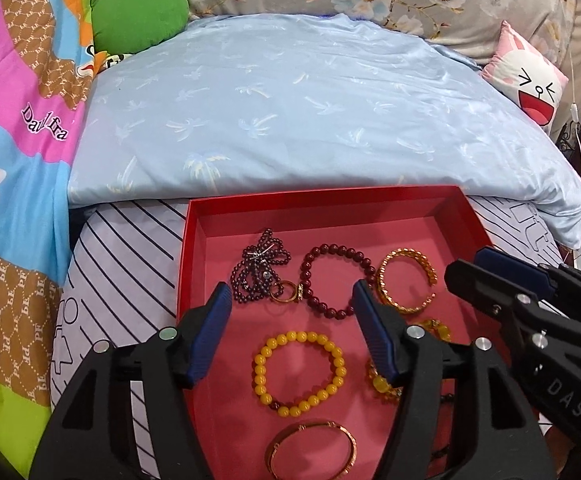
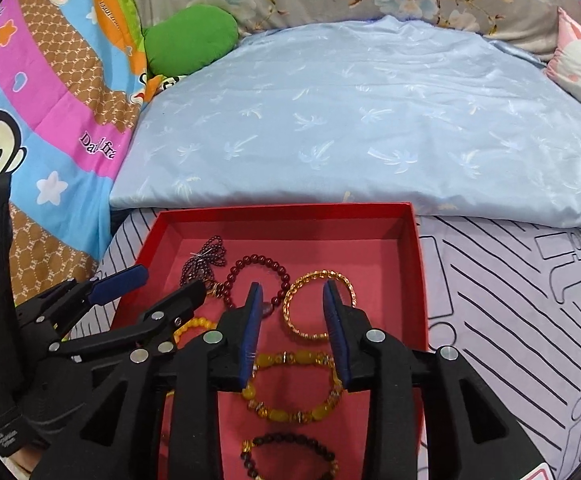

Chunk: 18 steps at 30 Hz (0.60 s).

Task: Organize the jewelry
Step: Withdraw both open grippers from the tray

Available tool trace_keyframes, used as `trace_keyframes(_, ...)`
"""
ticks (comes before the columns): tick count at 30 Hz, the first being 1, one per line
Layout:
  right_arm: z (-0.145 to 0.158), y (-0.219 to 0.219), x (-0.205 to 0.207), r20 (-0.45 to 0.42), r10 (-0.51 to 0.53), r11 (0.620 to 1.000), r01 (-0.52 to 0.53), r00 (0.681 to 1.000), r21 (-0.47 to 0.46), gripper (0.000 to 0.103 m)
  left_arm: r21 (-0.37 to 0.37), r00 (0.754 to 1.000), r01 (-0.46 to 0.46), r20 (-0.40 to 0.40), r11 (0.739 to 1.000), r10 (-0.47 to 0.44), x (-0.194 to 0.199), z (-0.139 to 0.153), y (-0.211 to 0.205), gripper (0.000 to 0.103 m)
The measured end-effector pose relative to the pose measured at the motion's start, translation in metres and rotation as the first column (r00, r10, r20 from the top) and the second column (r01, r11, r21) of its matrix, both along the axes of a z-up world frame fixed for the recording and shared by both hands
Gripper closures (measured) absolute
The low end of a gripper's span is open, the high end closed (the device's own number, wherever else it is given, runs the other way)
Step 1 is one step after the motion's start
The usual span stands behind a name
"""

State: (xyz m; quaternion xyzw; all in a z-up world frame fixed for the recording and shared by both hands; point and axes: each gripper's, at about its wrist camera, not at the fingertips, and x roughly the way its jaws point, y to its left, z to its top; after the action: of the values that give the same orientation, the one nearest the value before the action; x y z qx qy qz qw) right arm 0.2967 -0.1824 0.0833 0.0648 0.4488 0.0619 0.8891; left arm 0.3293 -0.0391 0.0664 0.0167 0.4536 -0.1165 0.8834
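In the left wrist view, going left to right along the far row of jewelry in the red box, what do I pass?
Dark purple bead necklace → small gold ring → dark red bead bracelet → gold chain bangle, all lying in the red box.

Red box [image 1: 194, 240]: matt cardboard, smooth. Yellow bead bracelet [image 1: 300, 368] glossy, dark red bead bracelet [image 1: 332, 276] polished. Gold chain bangle [image 1: 406, 282] shiny textured metal; plain gold bangle [image 1: 310, 452] smooth metal. Left gripper [image 1: 292, 332]: matt black plastic, ribbed blue pads, bright metal pins. Blue quilt [image 1: 290, 112]: satiny cloth w/ sheen.
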Motion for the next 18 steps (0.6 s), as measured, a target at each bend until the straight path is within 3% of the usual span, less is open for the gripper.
trace_keyframes(9, 0.023, 0.001, -0.054, 0.059, -0.008, 0.999, 0.010, 0.998, -0.036, 0.068, 0.008, 0.999, 0.014, 0.037, 1.000, -0.014, -0.046, 0.018, 0.000, 0.042)
trace_keyframes(18, 0.032, -0.007, -0.099, 0.063, -0.029, 0.999, 0.031, 0.998, -0.030, 0.067, -0.015, 0.999, 0.010, 0.041, 1.000, -0.009, -0.085, 0.028, 0.003, 0.042)
